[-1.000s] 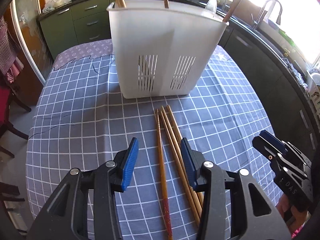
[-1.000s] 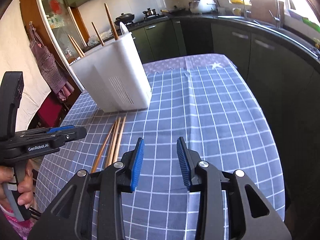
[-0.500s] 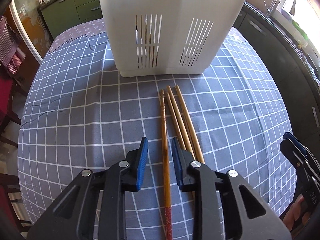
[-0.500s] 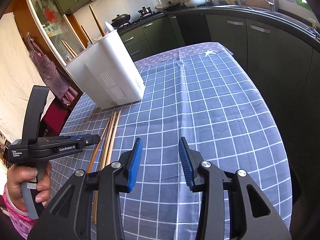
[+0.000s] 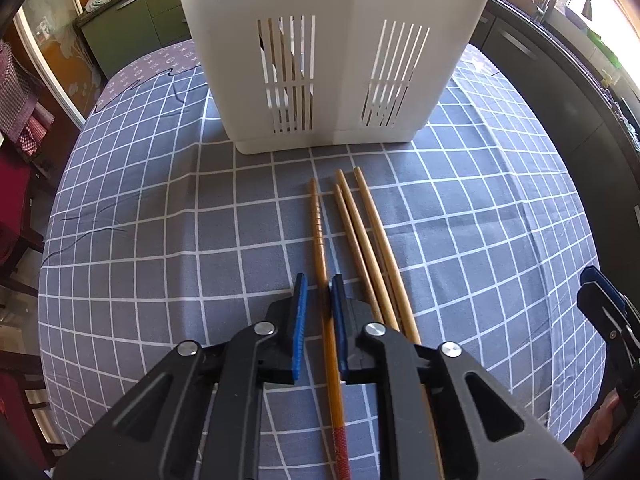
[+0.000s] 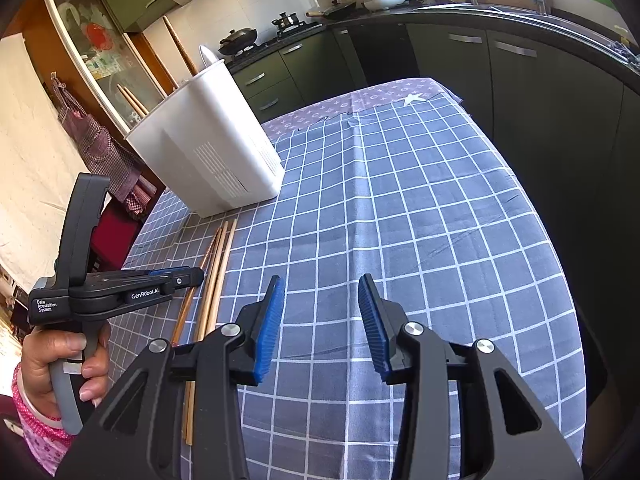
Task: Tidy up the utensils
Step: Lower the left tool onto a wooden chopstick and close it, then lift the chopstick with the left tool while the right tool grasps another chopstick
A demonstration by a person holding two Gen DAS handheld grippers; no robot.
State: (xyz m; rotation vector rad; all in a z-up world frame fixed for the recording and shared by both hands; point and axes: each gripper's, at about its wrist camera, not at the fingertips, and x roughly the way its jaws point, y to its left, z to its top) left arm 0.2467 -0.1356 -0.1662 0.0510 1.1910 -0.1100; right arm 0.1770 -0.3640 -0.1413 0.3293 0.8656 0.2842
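Several wooden chopsticks lie side by side on the checked tablecloth before a white slotted utensil holder (image 5: 332,60). My left gripper (image 5: 318,300) is low over them, its blue pads closed around the leftmost, darker chopstick with a red end (image 5: 318,232). Three lighter chopsticks (image 5: 364,236) lie just right of it. My right gripper (image 6: 322,316) is open and empty above bare cloth. In the right wrist view the holder (image 6: 208,152) stands at far left with utensils sticking up, and the left gripper (image 6: 188,278) is over the chopsticks (image 6: 218,264).
The table (image 6: 400,200) has a grey-blue checked cloth; its right edge drops toward dark kitchen cabinets (image 6: 520,80). A red chair (image 5: 16,200) stands off the left edge. My right gripper shows at the right edge of the left wrist view (image 5: 608,312).
My left gripper moved forward and down over the chopsticks and its jaws narrowed from wide open to closed on the leftmost chopstick. The right gripper stayed open, drifting slightly.
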